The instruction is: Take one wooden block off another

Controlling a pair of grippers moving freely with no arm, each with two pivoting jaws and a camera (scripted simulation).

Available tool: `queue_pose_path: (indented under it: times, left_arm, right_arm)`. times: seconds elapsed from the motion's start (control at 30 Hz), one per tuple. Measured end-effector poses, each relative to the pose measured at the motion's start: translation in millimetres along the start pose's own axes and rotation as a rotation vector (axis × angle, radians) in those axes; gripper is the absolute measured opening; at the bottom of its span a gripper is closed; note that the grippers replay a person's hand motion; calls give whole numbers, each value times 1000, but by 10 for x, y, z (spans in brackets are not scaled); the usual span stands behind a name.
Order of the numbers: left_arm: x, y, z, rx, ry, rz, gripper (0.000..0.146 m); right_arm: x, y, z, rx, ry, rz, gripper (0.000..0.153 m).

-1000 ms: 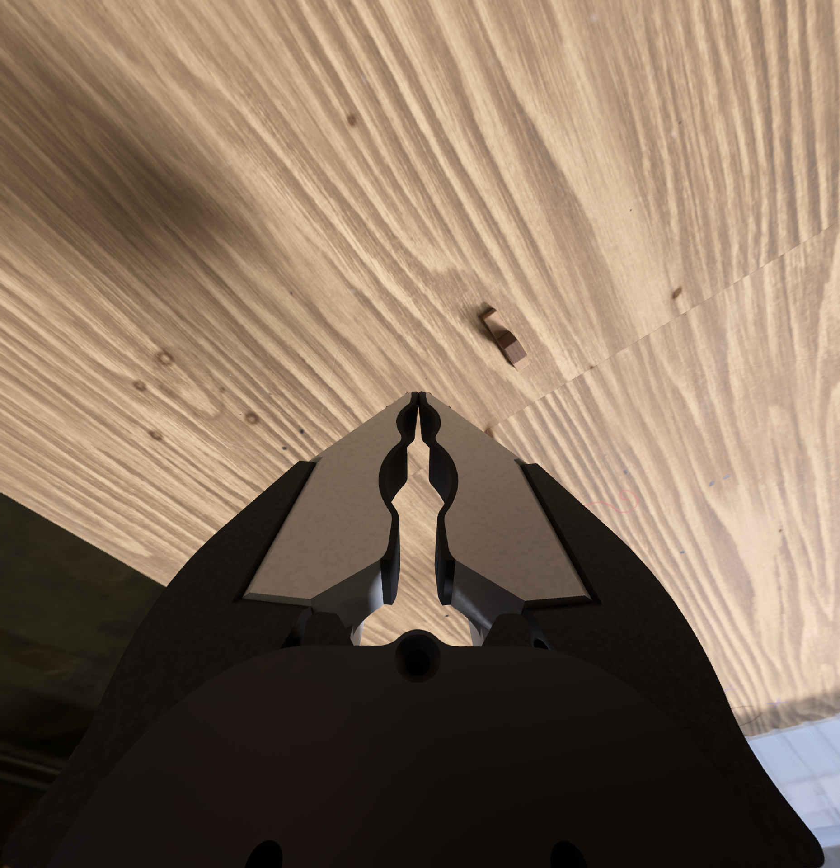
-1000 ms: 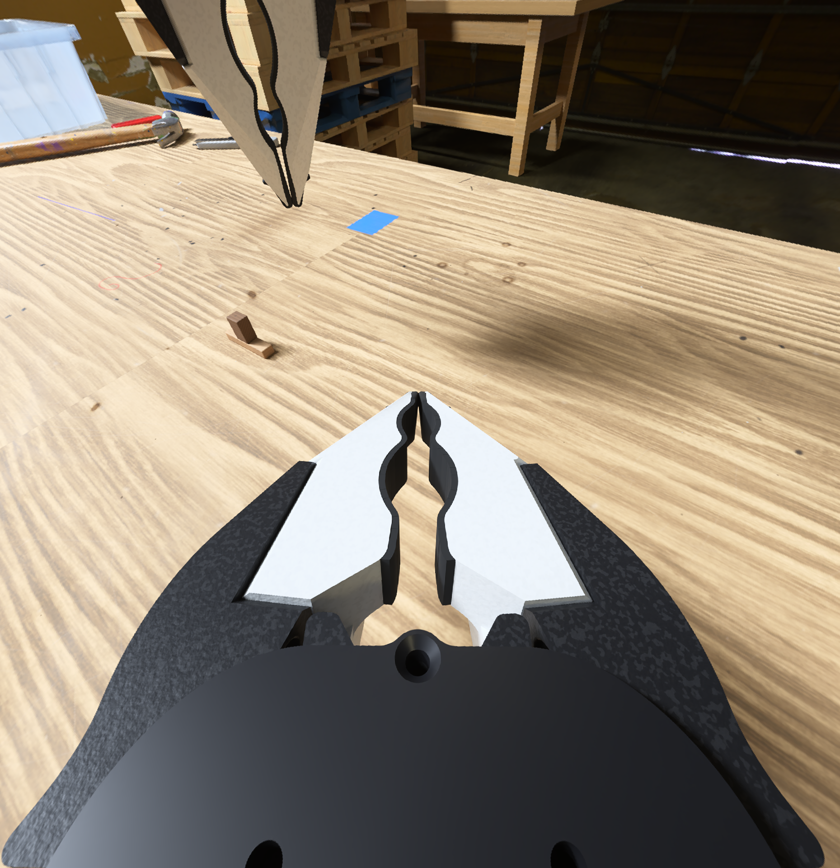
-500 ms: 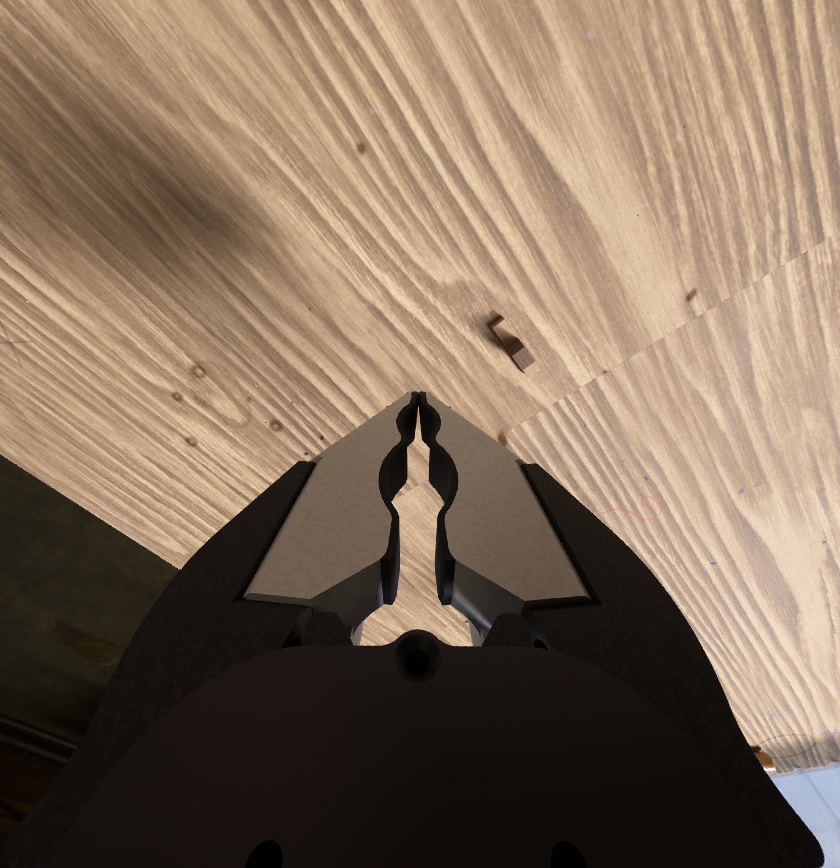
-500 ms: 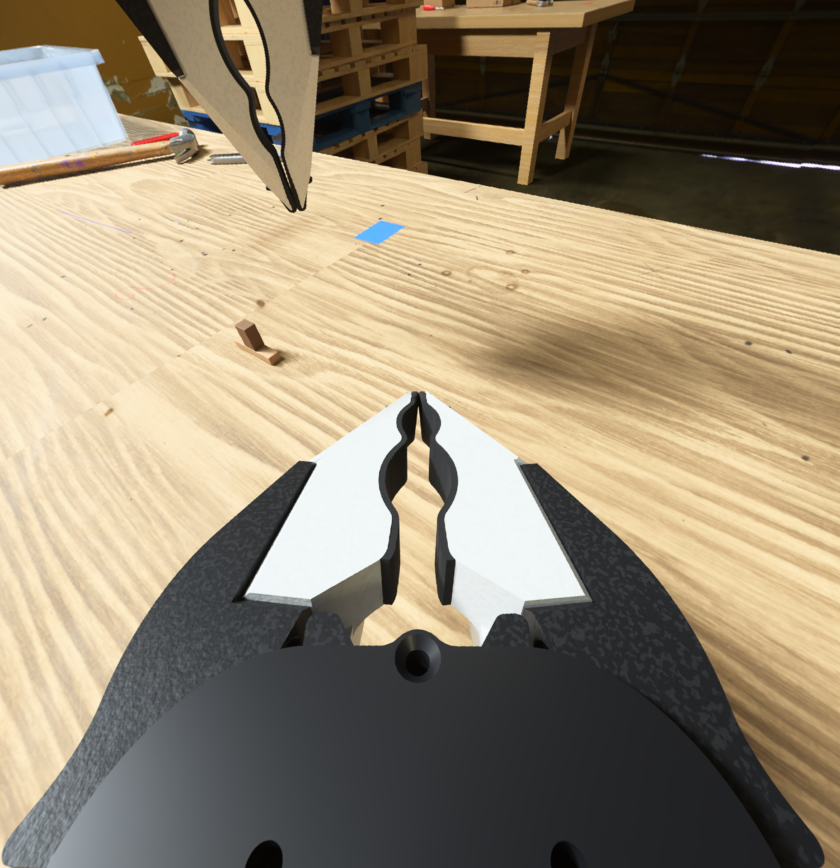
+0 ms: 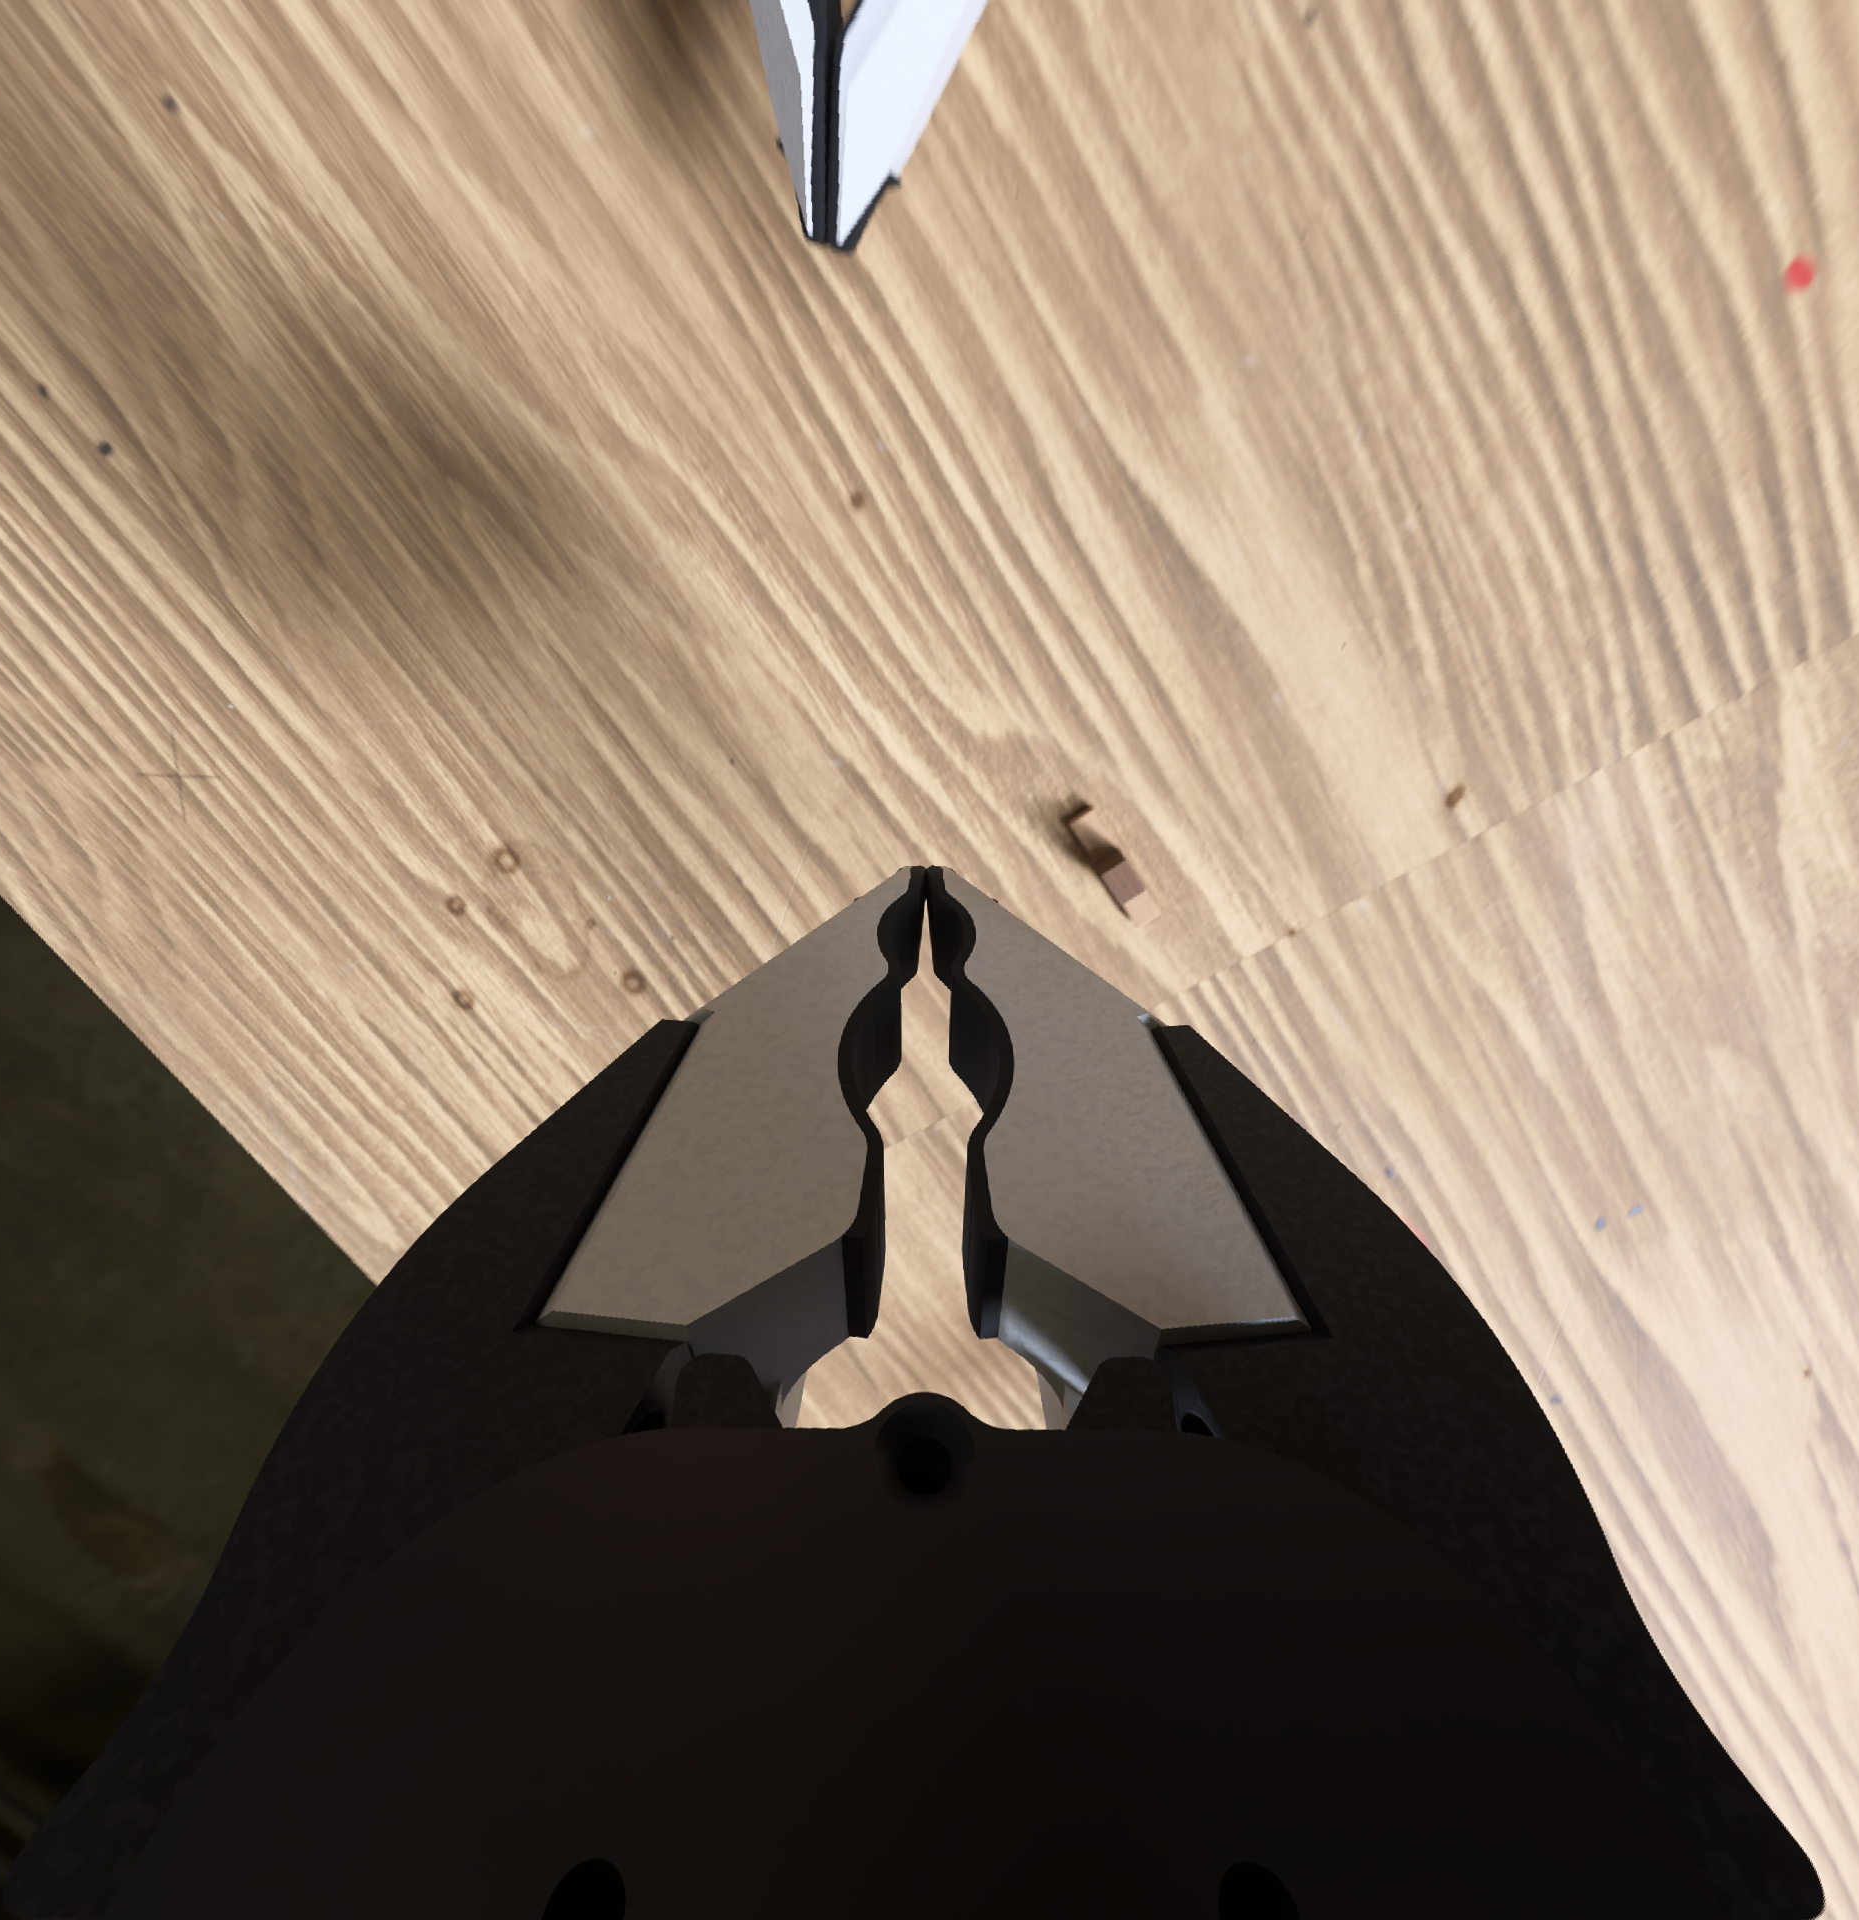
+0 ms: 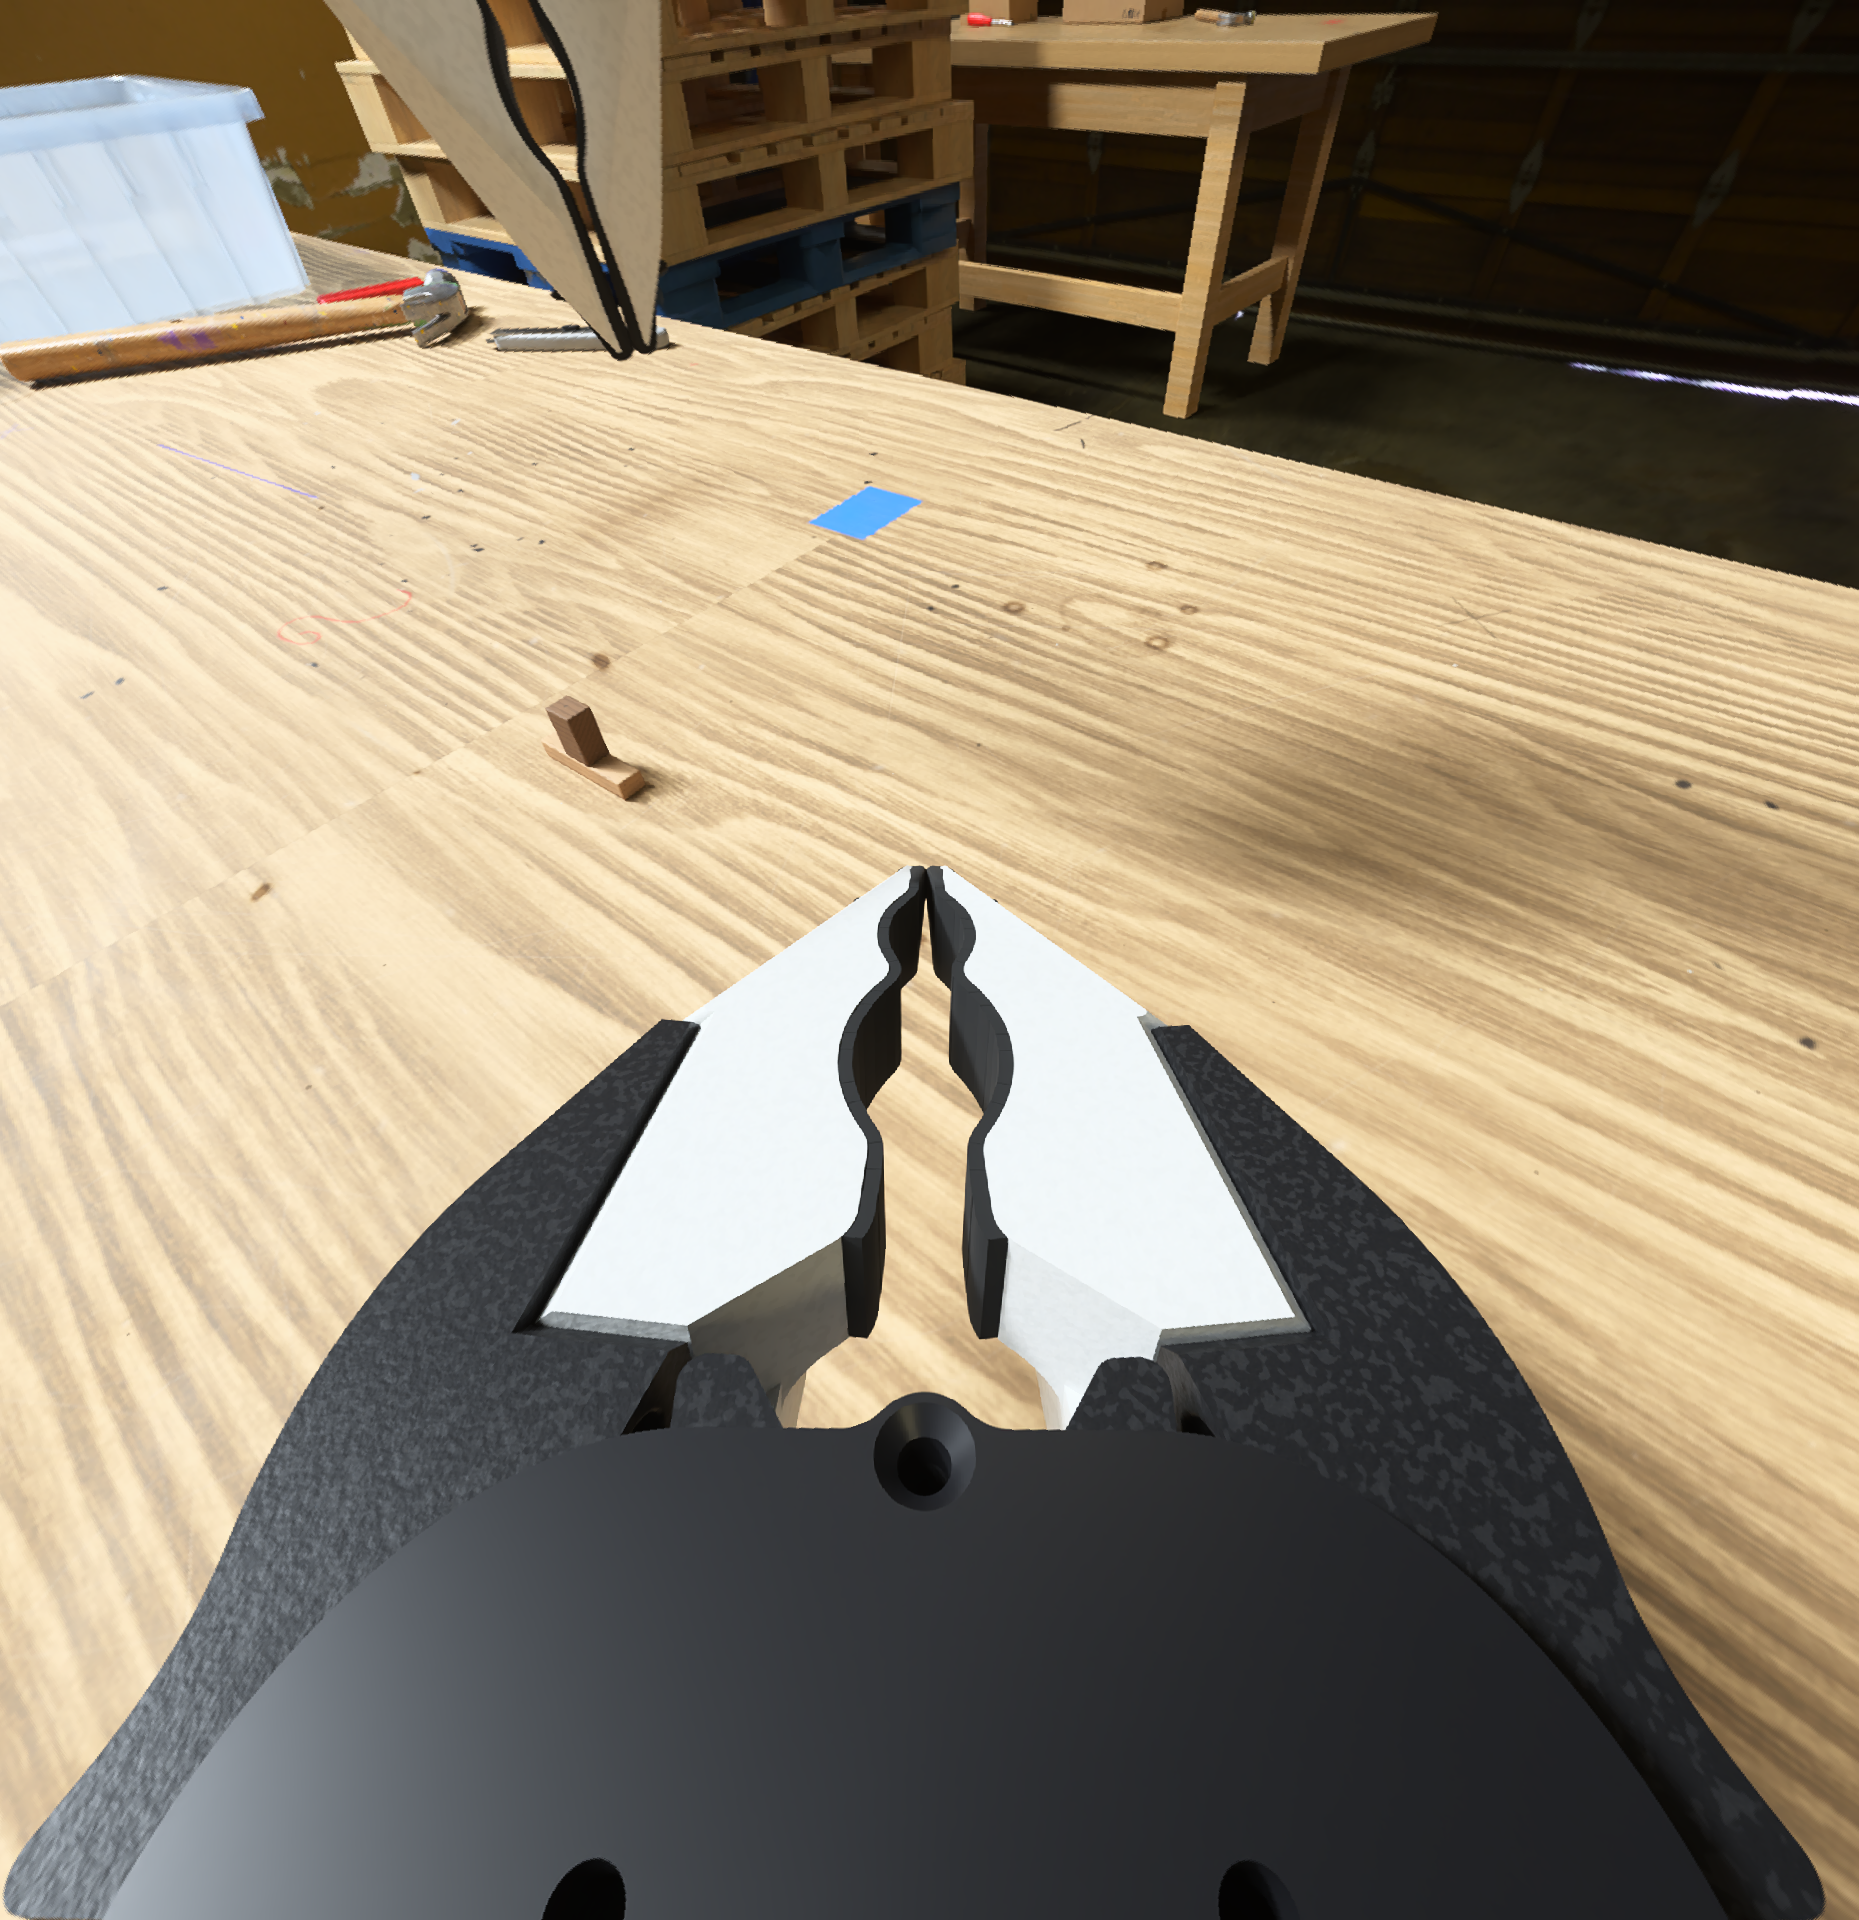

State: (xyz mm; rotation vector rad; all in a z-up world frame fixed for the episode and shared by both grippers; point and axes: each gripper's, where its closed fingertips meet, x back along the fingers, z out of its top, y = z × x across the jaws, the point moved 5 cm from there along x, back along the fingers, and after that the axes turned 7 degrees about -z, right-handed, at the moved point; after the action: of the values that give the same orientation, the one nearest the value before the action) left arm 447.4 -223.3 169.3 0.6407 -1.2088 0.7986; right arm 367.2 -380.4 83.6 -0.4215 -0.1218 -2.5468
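The dark block [image 6: 577, 729] stood tilted on the pale flat block [image 6: 600, 771], both resting on the plywood table [image 6: 1320, 935] beside a seam in its boards. The right gripper [image 6: 925, 878] hovered near the blocks, its fingertips pressed together on nothing. The left gripper [image 5: 925, 878] hung above the blocks, likewise closed and empty. Beyond the blocks lay a blue patch [image 6: 865, 511]; farther off, a hammer [image 6: 229, 332] and a clear bin [image 6: 114, 208].
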Motion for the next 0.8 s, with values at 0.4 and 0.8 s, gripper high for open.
queue_pose_path:
  times: [0.4, 0.8]
  left_arm:
    - [91, 532, -53, 142, 549, 210, 0]
    - [-657, 802, -485, 467, 407, 304, 23]
  right_arm:
    - [-14, -160, 11, 71, 20, 59, 2]
    - [-85, -336, 23, 117, 36, 115, 4]
